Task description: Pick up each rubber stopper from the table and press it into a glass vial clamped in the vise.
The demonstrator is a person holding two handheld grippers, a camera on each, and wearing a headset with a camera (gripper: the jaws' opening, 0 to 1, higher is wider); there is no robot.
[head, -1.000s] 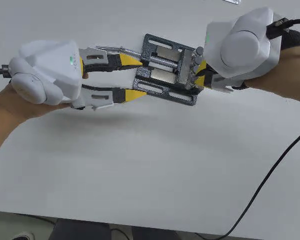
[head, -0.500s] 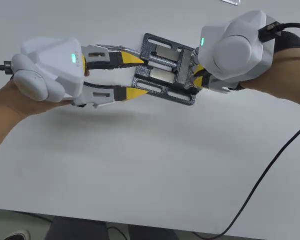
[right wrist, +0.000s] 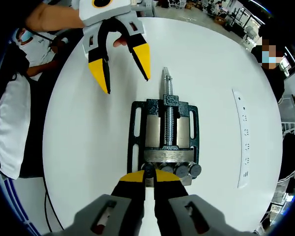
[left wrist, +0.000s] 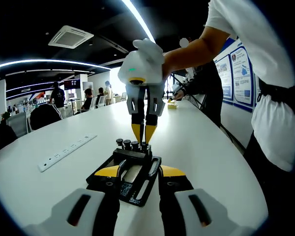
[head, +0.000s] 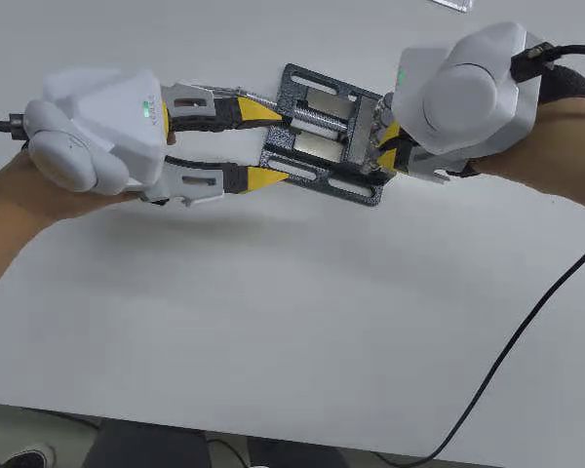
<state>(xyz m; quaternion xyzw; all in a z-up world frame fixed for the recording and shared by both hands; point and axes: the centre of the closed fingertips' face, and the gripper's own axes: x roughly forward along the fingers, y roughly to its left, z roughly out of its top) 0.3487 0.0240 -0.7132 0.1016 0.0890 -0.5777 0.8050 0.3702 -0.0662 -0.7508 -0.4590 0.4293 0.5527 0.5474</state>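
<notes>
A dark metal vise [head: 307, 174] lies on the white table, with its screw [right wrist: 168, 113] pointing away from my right gripper. A row of vials [right wrist: 179, 170] capped with dark stoppers [left wrist: 130, 144] stands clamped at one end of the vise [right wrist: 137, 132]. My right gripper [right wrist: 150, 177] is over the end vial of the row, its yellow tips shut on a rubber stopper [right wrist: 148, 170]. In the head view the right gripper [head: 388, 146] sits at the vise's right end. My left gripper [head: 268, 143] is open, its jaws straddling the opposite end of the vise [left wrist: 132, 177], and it holds nothing.
A white power strip [right wrist: 243, 142] lies on the table beside the vise, seen again as the power strip [left wrist: 64, 153]. A black cable [head: 526, 331] trails across the near right of the table. People sit at the far end of the room.
My left gripper has drifted slightly toward the far side of the table. My right gripper stays at the vials with hardly any shift.
</notes>
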